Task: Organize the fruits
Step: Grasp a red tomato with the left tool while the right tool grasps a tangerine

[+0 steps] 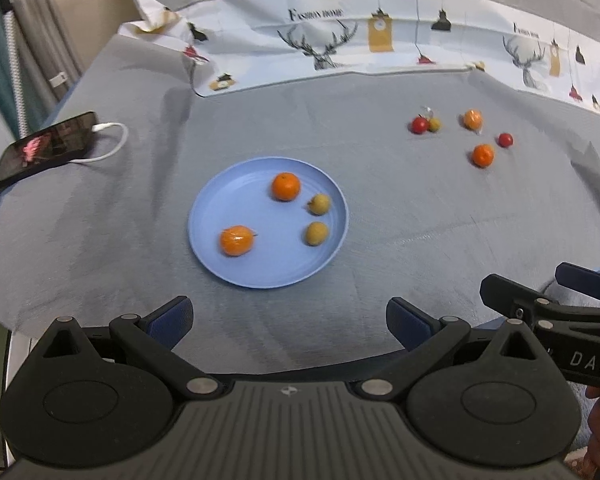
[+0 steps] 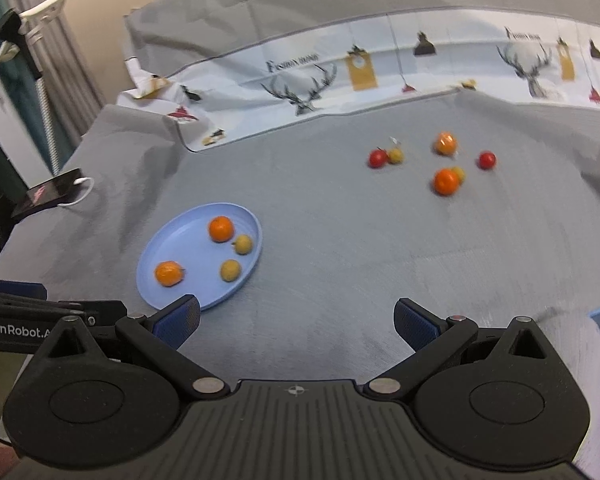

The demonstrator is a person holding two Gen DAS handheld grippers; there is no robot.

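A blue plate (image 1: 220, 256) (image 2: 168, 296) lies on the grey cloth, holding two oranges (image 1: 286, 186) (image 1: 236, 241) and two yellow-green fruits (image 1: 319, 204) (image 1: 316, 233). Loose fruit sits far right: a red one (image 1: 420, 125) touching a yellowish one (image 1: 434, 124), a wrapped orange (image 1: 473, 119), an orange (image 1: 483, 155) and another red one (image 1: 505, 140). My left gripper (image 1: 288, 322) hangs open and empty just short of the plate. My right gripper (image 2: 296, 322) is open and empty too, right of the plate, well short of the loose fruit (image 2: 446, 181).
A phone (image 1: 46, 146) on a white charging cable (image 1: 108, 142) lies at the cloth's left edge. A folded deer-print sheet (image 1: 380, 44) runs along the back. The table's near edge sits just under both grippers. Bare grey cloth separates the plate from the loose fruit.
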